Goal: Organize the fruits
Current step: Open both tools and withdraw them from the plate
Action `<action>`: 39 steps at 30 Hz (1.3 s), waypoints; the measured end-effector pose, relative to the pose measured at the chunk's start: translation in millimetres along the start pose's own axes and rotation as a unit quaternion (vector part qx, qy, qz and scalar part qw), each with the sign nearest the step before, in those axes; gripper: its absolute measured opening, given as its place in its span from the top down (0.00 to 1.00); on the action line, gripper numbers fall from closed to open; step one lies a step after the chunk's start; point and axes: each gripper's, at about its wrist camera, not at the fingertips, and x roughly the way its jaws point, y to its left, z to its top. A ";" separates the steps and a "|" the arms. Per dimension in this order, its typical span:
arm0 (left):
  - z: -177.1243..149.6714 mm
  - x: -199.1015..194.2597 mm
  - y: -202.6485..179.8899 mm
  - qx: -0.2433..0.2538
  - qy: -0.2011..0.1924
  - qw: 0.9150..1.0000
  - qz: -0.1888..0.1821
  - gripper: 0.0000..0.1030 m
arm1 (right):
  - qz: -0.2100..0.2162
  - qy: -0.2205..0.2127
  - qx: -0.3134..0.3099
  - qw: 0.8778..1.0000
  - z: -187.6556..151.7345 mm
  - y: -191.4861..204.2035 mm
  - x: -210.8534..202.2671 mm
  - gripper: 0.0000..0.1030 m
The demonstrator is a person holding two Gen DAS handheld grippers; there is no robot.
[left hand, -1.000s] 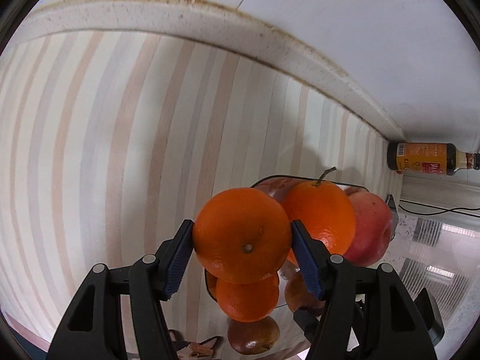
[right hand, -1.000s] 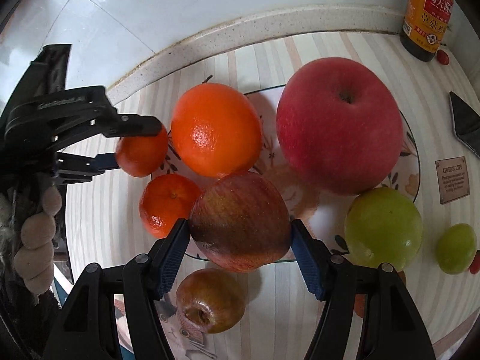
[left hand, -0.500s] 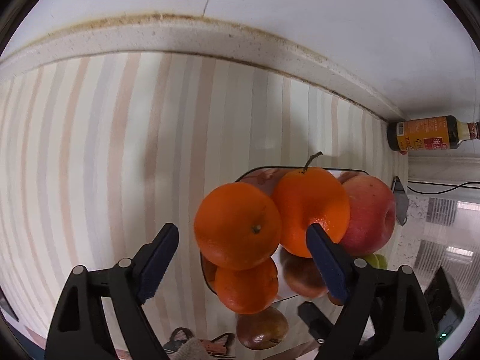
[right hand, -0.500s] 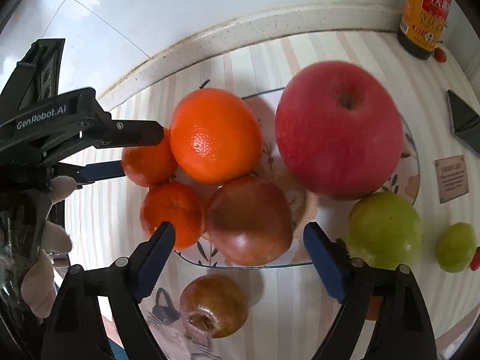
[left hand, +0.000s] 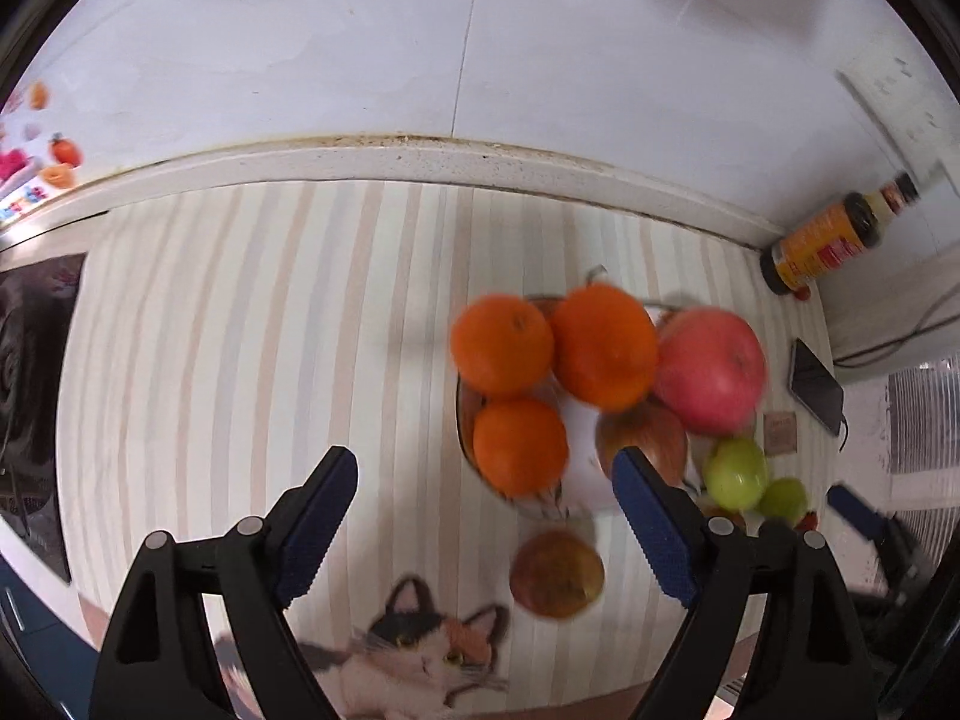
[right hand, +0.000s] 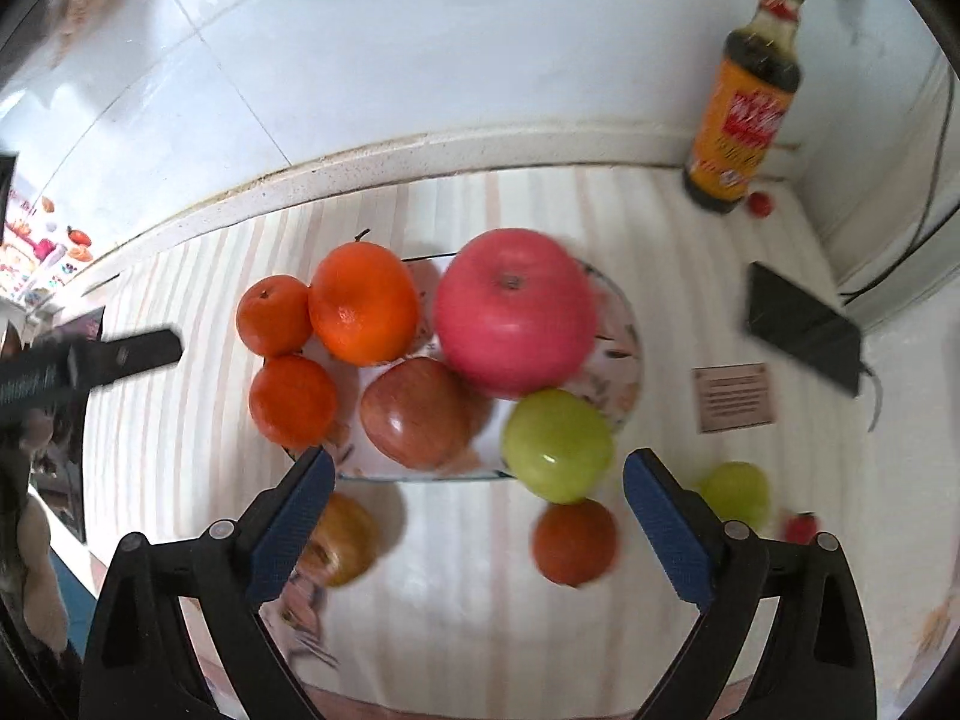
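A glass plate (right hand: pixel 630 348) on the striped cloth holds a big red apple (right hand: pixel 513 312), a large orange (right hand: pixel 363 303), two small oranges (right hand: pixel 273 315) (right hand: pixel 292 399) and a dark red apple (right hand: pixel 417 411). A green apple (right hand: pixel 558 444) leans at its near rim. My right gripper (right hand: pixel 480 459) hovers above the plate's near edge; its jaws are opening, with nothing between them. My left gripper (left hand: pixel 483 462) hangs open and empty, above and left of the small oranges (left hand: pixel 501 345) (left hand: pixel 521 447). Off the plate lie a brownish apple (left hand: pixel 557 573), a red-orange fruit (right hand: pixel 575 540) and a small green fruit (right hand: pixel 735 492).
A sauce bottle (right hand: pixel 744 108) stands in the back right corner by the white wall. A black phone (right hand: pixel 801 330) with a cable and a small card (right hand: pixel 735 396) lie to the right of the plate. A cat picture (left hand: pixel 420 648) marks the cloth's near edge.
The left gripper let go of the small orange and the right gripper let go of the dark red apple; both fruits now rest on the plate. Both grippers rose and pulled back.
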 end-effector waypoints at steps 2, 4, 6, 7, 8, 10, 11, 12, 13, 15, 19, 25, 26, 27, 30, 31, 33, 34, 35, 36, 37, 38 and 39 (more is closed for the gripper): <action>-18.3 -11.1 -6.7 0.001 -0.011 1.000 0.007 0.16 | 0.001 -0.006 -0.005 1.000 -7.7 -7.3 -12.8 0.04; -36.0 -23.1 -13.5 0.003 -0.025 1.000 0.015 0.16 | 0.002 -0.010 -0.006 1.000 -16.1 -13.5 -24.9 0.04; -51.7 -37.1 -19.4 0.003 -0.039 0.999 0.023 0.16 | 0.008 -0.015 -0.008 1.000 -24.5 -19.9 -38.0 0.04; -57.9 -43.2 -23.3 0.006 -0.047 0.999 0.026 0.16 | 0.008 -0.018 -0.008 1.000 -27.5 -20.9 -41.6 0.04; -63.7 -50.2 -26.4 0.010 -0.053 0.998 0.029 0.16 | 0.008 -0.024 -0.011 1.000 -31.9 -23.2 -48.4 0.04; -74.0 -62.3 -34.0 0.014 -0.064 0.997 0.033 0.16 | 0.006 -0.029 -0.014 0.999 -37.5 -25.1 -58.9 0.04; -79.4 -69.4 -38.7 0.019 -0.073 0.996 0.038 0.16 | 0.006 -0.034 -0.015 0.999 -41.1 -26.5 -65.3 0.04; -83.4 -75.4 -42.1 0.024 -0.081 0.995 0.046 0.16 | 0.006 -0.040 -0.016 0.999 -45.6 -28.3 -74.1 0.04; -86.9 -79.6 -44.7 0.027 -0.087 0.995 0.049 0.16 | 0.005 -0.047 -0.018 0.999 -50.2 -29.0 -82.6 0.04; -95.3 -91.6 -48.6 0.030 -0.097 0.994 0.049 0.16 | 0.002 -0.060 -0.020 0.998 -56.6 -30.9 -98.1 0.04; -110.3 -114.5 -56.4 0.033 -0.115 0.992 0.047 0.16 | 0.006 -0.078 -0.023 0.997 -69.3 -33.5 -124.4 0.04; -125.8 -138.3 -66.0 0.043 -0.134 0.989 0.041 0.16 | 0.013 -0.096 -0.021 0.995 -83.6 -35.9 -151.3 0.04; -127.9 -140.6 -66.6 0.044 -0.137 0.989 0.043 0.16 | 0.014 -0.097 -0.020 0.995 -86.1 -36.1 -154.7 0.04; -130.3 -142.9 -67.1 0.047 -0.141 0.988 0.045 0.16 | 0.014 -0.099 -0.018 0.995 -88.7 -35.8 -158.5 0.04; -134.9 -145.8 -65.1 0.048 -0.144 0.987 0.044 0.16 | 0.012 -0.108 -0.019 0.994 -94.1 -33.4 -168.0 0.04; -136.0 -146.9 -64.2 0.048 -0.145 0.987 0.044 0.16 | 0.011 -0.111 -0.018 0.994 -95.8 -32.7 -171.2 0.04; -137.9 -149.1 -62.4 0.050 -0.150 0.986 0.047 0.16 | 0.011 -0.116 -0.014 0.993 -98.1 -31.8 -175.0 0.04; -138.2 -149.6 -61.3 0.050 -0.151 0.986 0.047 0.16 | 0.010 -0.119 -0.012 0.993 -99.8 -30.6 -177.7 0.04; -138.8 -150.2 -60.4 0.050 -0.151 0.986 0.044 0.16 | 0.009 -0.120 -0.012 0.993 -99.9 -29.7 -178.5 0.04; -139.1 -149.9 -59.1 0.050 -0.150 0.987 0.040 0.16 | 0.008 -0.121 -0.009 0.993 -101.1 -28.5 -180.1 0.04; -138.9 -149.4 -58.2 0.049 -0.150 0.987 0.039 0.16 | 0.009 -0.122 -0.007 0.992 -101.6 -27.8 -180.8 0.04; -138.2 -148.2 -56.1 0.046 -0.151 0.987 0.035 0.15 | 0.011 -0.122 -0.004 0.993 -102.4 -27.0 -180.9 0.03; -138.1 -147.0 -54.9 0.045 -0.149 0.987 0.031 0.03 | 0.012 -0.122 0.002 0.992 -102.7 -27.4 -180.0 0.02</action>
